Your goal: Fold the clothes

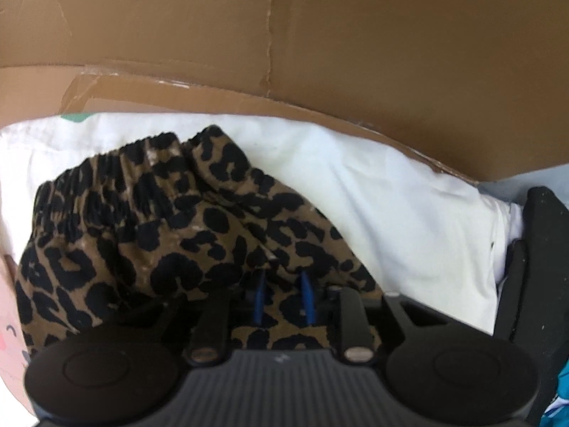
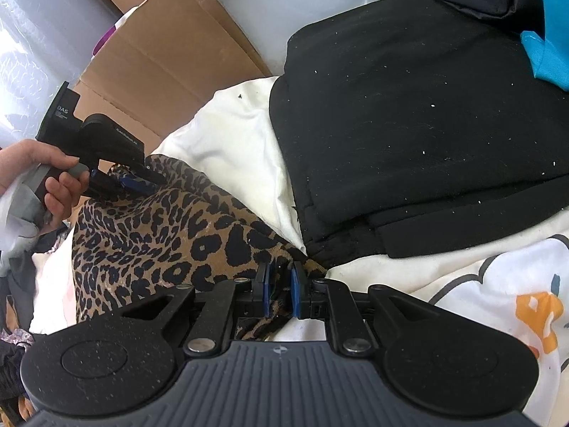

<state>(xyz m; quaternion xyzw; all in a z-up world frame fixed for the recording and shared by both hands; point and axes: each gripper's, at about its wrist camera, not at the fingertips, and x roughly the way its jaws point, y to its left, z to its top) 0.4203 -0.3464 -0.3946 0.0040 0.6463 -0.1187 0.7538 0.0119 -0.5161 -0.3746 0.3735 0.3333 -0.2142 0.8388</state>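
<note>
A leopard-print garment (image 1: 160,220) with a gathered elastic waistband lies on a white cloth (image 1: 355,185). In the left wrist view my left gripper (image 1: 283,284) points down at it. Its blue pads stand a little apart, with slack leopard fabric between and over their tips, so it is open. The right wrist view shows that gripper (image 2: 137,183) at the far end of the garment (image 2: 170,235), with a hand (image 2: 53,178) holding it. My right gripper (image 2: 281,284) is shut on the near corner of the garment, which is bunched between its blue pads.
A cardboard box wall (image 1: 320,53) rises just behind the white cloth, and its flaps (image 2: 167,53) show at the back left. A folded black garment (image 2: 409,124) lies to the right, a teal cloth (image 2: 551,53) beyond it. A white printed garment (image 2: 498,302) lies near right.
</note>
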